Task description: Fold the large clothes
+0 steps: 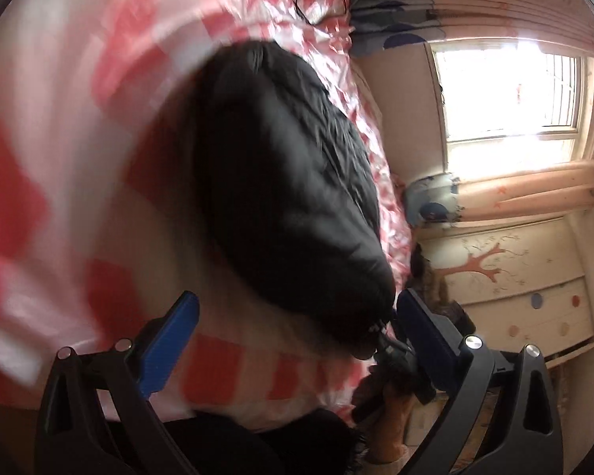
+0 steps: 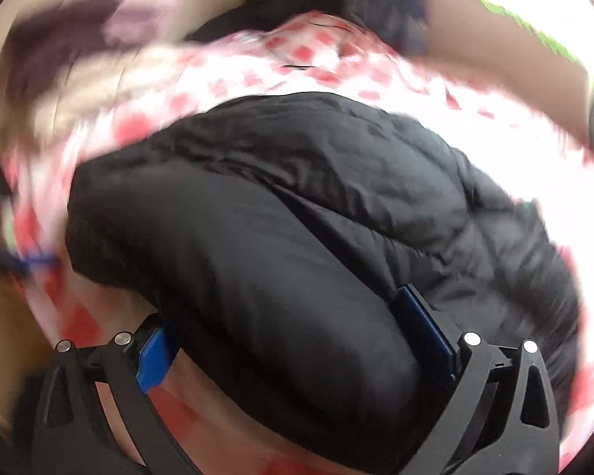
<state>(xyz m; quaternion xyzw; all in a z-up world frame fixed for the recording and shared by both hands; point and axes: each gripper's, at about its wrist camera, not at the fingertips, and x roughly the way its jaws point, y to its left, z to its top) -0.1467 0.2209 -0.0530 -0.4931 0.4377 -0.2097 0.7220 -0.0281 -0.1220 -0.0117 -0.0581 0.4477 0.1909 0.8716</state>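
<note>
Left hand-held gripper (image 1: pixel 297 340) released — blue pads spread wide, black linkage arms with silver rivets, nothing between the fingers. Tilted hard, so that the room looks turned on its side. Just beyond the right-hand pad, the rounded lower end of the black puffer jacket (image 1: pixel 293 182), with the other hand-held device and part of a hand (image 1: pixel 392 407) beside that end, close to the bed's edge.

Right hand-held gripper (image 2: pixel 293 336) spread around a thick, rounded roll of the same jacket (image 2: pixel 297 217); blue pads on either flank of the bulge, though whether pressed in or merely alongside cannot be told. Roll raised toward the lens, the rest of the jacket heaped behind it.

Jacket fabric matt black, quilted, finely creased, puffy — a long lumpy mound lying on the bed (image 1: pixel 257 19). Bed cover glossy, red-and-white checked, wrinkled, heavily smeared by motion blur around the jacket.

Seen only in the left wrist view: beyond the jacket's far side, a bright window (image 1: pixel 511 91), peach curtains (image 1: pixel 530 194), a cream cabinet (image 1: pixel 511 277) with a tree motif and coloured dots. Seen only in the right wrist view: the jacket's seams up close, and blurred dark shapes past the bed's far edge, too smeared to identify.
</note>
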